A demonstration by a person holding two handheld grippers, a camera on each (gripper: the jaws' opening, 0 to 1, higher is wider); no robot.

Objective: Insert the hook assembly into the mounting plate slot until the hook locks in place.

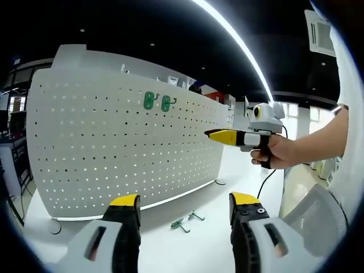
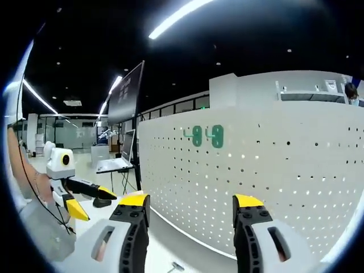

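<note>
Two green hooks [image 1: 186, 222] lie on the tabletop [image 1: 216, 244] in the left gripper view, two more [image 2: 207, 136] hang on the pegboard [image 2: 256, 170], both grippers' jaws wide, empty.

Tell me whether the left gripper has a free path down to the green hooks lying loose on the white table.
Probably yes. The left gripper has its jaws open, and the loose green hooks lie on the white table just beyond its tips, in front of the white pegboard, with nothing between.
</note>
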